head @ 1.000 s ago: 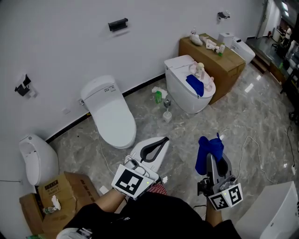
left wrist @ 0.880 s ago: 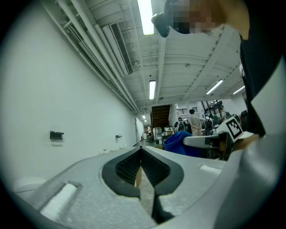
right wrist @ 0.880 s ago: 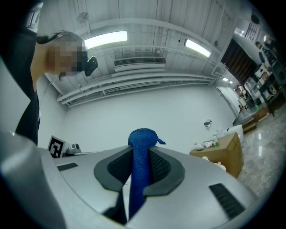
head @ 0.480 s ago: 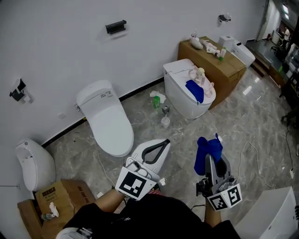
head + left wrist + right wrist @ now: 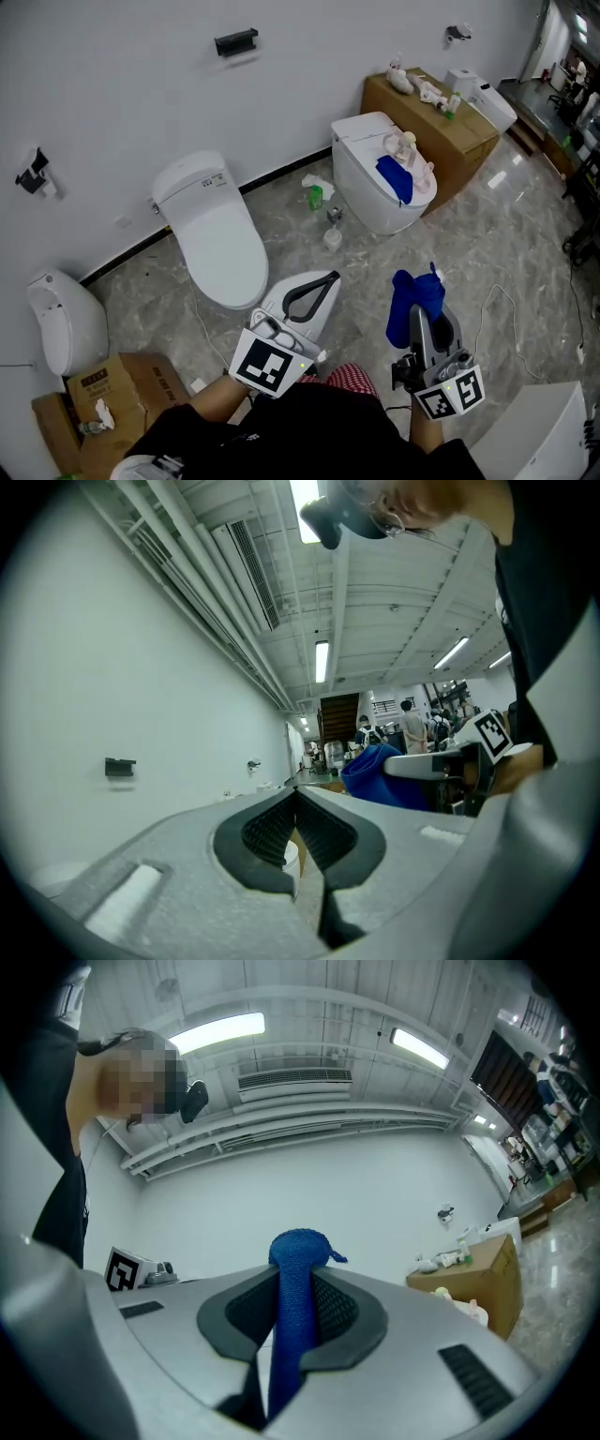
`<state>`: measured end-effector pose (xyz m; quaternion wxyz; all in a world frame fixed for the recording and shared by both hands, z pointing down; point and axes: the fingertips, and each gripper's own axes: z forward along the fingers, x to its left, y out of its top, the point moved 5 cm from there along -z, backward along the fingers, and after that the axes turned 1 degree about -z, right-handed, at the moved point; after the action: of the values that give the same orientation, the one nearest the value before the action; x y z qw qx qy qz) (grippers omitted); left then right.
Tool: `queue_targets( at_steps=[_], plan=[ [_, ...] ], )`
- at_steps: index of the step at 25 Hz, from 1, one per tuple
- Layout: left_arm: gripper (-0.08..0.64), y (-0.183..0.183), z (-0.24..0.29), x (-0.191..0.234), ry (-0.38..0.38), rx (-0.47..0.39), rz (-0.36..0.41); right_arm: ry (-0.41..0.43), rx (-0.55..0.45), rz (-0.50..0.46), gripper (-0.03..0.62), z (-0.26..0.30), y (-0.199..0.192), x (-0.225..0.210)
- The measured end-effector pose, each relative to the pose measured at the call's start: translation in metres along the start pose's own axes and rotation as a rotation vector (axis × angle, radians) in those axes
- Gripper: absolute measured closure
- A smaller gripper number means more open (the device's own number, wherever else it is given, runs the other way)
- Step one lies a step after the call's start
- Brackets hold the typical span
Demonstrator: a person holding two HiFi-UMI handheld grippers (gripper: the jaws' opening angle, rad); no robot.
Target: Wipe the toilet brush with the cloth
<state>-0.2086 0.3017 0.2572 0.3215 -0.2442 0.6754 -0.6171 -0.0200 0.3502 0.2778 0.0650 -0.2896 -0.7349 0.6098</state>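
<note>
Bunching from the clenched right tool [image 5: 291,1312] — deep-blue knit cloth [image 5: 298,1251], folded narrow — left tool [image 5: 298,834] closed, empty.

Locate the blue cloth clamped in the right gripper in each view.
Head view: blue cloth, lower right, standing up from the right gripper.
Left gripper view: the cloth, right of centre, beyond the shut jaws.
Right gripper view: the cloth, centre, pinched between the jaws.
Shared landmark: small wall fixture, seen in all three.

Toilet [image 5: 211,234] left, second toilet [image 5: 361,187] right, box [image 5: 469,145] behind it
</note>
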Motion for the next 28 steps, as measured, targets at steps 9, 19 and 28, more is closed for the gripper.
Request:
queue_targets(
  at_steps=[9, 19, 28],
  plan=[
    [0.554, -0.001, -0.003, 0.006, 0.017, 0.004, 0.005, 0.009, 0.011, 0.022, 0.528, 0.004, -0.006, 0.002],
    [0.554, -0.011, 0.011, 0.015, 0.039, 0.025, 0.001, 0.020, 0.026, 0.038, 0.528, 0.020, -0.010, -0.013],
    [0.554, -0.013, 0.034, 0.034, 0.072, 0.037, -0.001, 0.084, 0.031, 0.019, 0.528, 0.055, -0.007, -0.031]
  ],
)
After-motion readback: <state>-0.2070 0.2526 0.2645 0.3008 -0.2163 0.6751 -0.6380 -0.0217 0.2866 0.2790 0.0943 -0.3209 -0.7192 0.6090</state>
